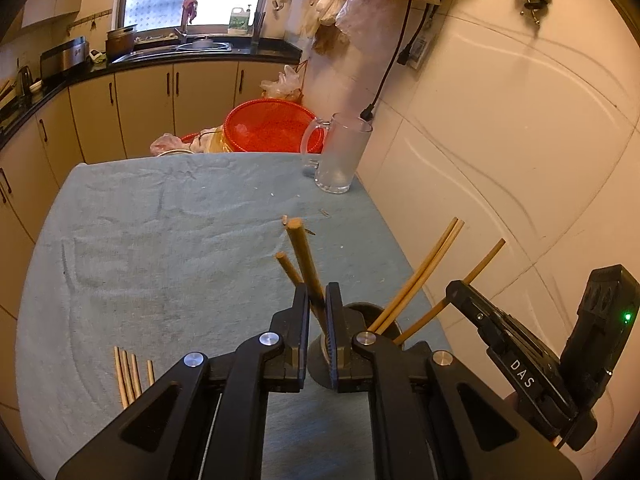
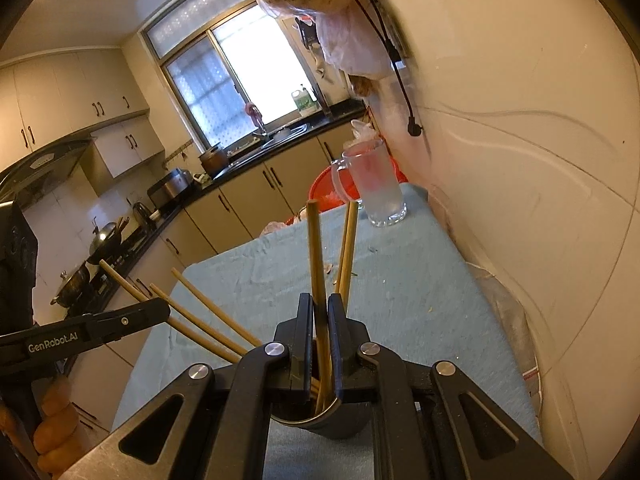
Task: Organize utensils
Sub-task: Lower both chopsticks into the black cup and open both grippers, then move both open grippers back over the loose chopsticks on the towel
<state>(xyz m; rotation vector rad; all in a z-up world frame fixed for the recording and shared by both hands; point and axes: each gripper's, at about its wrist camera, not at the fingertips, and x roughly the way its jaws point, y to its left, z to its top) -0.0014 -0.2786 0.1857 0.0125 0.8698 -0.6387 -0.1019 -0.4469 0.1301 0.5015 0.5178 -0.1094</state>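
Observation:
A dark metal cup [image 1: 362, 314] stands on the blue cloth [image 1: 160, 240] near the table's right edge, with several wooden chopsticks [image 1: 420, 276] leaning out of it. My left gripper [image 1: 318, 300] is shut on two chopsticks [image 1: 302, 252] just above the cup. My right gripper [image 2: 320, 312] is shut on one chopstick [image 2: 316, 256] whose lower end is in the cup [image 2: 316, 420]. Several more chopsticks [image 1: 128, 376] lie flat on the cloth at the lower left. The right gripper's body [image 1: 532, 360] shows at the right of the left wrist view.
A frosted glass mug [image 1: 340, 156] stands at the table's far right corner by the wall. A red basket [image 1: 276, 124] sits beyond the far edge. Kitchen counter and cabinets [image 1: 140, 92] run along the left and back. The left gripper's body [image 2: 80, 332] reaches in at left.

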